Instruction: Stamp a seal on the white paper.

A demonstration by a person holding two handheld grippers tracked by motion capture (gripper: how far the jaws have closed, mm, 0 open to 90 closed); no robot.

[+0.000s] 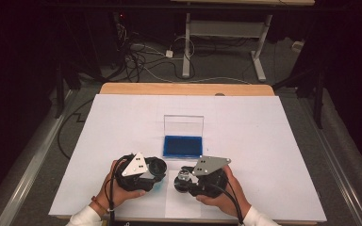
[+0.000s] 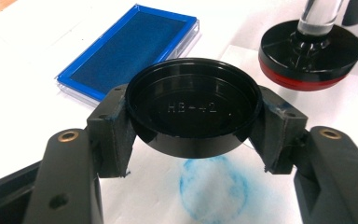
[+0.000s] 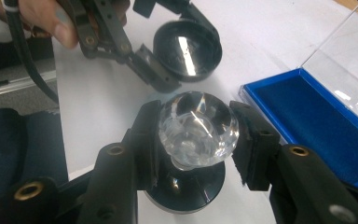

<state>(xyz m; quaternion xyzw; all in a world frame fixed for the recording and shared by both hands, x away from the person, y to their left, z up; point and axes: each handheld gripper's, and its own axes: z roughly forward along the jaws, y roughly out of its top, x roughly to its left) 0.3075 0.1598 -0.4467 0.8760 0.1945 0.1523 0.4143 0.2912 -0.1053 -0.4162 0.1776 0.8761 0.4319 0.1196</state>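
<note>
My left gripper [image 2: 193, 133] is shut on a black round cap [image 2: 191, 105] with raised lettering inside, held just above the paper. My right gripper [image 3: 199, 133] is shut on the clear faceted knob [image 3: 198, 126] of a round stamp. The stamp's black base [image 3: 186, 186] hangs below the jaws. In the left gripper view that stamp [image 2: 310, 53] shows a red rim and hovers close over the sheet. From above, the left gripper [image 1: 155, 168] and right gripper [image 1: 185, 179] sit side by side near the table's front edge.
A blue ink pad [image 1: 183, 146] lies open mid-table, its clear lid [image 1: 184, 125] standing upright behind it. A round blue ink print [image 2: 214, 186] marks the white paper [image 1: 264, 141] under the cap. The wooden table edge [image 1: 184, 88] runs along the back.
</note>
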